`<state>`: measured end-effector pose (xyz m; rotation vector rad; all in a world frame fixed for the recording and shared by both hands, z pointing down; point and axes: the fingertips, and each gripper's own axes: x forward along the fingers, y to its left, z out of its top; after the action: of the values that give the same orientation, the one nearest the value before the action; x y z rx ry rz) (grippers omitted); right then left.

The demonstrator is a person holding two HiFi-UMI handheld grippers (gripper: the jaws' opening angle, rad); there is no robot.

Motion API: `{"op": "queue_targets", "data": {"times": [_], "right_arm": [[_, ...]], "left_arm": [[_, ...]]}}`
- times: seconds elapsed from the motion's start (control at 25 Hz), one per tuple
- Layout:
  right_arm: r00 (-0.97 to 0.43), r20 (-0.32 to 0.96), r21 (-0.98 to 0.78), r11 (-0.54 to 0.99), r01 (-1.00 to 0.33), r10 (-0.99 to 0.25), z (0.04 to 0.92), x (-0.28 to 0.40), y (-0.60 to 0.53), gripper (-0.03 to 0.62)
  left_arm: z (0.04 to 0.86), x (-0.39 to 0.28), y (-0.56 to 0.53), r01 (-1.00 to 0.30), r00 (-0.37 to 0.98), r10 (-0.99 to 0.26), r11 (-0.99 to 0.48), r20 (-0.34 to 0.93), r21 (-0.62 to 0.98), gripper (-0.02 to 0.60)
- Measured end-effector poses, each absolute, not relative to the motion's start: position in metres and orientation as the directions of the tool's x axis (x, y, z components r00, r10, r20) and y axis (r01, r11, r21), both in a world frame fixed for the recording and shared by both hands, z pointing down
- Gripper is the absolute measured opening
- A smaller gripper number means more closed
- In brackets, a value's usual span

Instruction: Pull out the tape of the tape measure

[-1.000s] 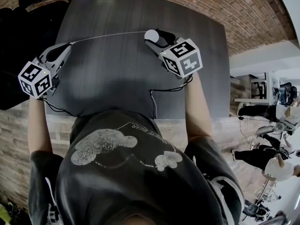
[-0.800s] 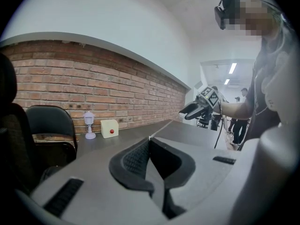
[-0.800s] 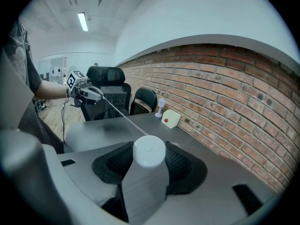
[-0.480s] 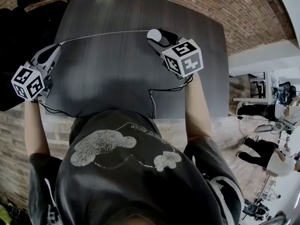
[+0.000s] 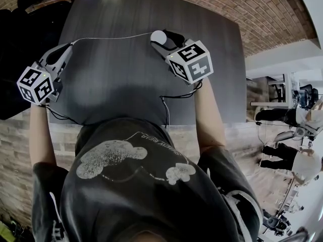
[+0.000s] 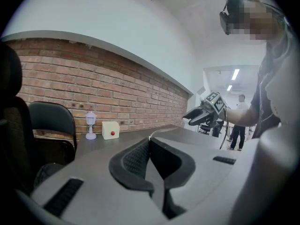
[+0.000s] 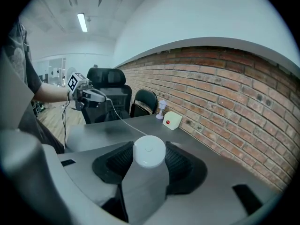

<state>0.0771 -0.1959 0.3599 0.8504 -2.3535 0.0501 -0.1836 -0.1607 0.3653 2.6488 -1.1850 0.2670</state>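
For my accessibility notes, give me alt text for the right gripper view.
The right hand-held gripper clamps a round white tape measure, its thin tape stretched over the dark table to the left hand-held gripper. A brick wall runs alongside.

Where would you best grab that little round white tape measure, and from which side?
Grip the tape measure across its round case, pads on opposite sides, as the right hand-held gripper does. Come from the side opposite the tape, which runs out to the left hand-held gripper pinching its end; that probably keeps the outlet clear.
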Motion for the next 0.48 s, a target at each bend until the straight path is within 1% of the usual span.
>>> {"op": "queue_targets", "data": {"times": [0.2,0.48], "right_arm": [[-0.601,0.573,0.144,0.790,-0.596,-0.557,0.362,0.075,-0.191,0.233],[-0.621,0.562,0.111,0.794,-0.598,-0.546,0.372,0.050,-0.197,0.233]], "left_arm": [[0.367,-0.192,-0.161,-0.766,0.638,-0.721,-0.631,0.270,0.123,0.011],[0.378,-0.217,-0.172,-0.809,0.581,-0.753,-0.574,0.310,0.122,0.011]]}}
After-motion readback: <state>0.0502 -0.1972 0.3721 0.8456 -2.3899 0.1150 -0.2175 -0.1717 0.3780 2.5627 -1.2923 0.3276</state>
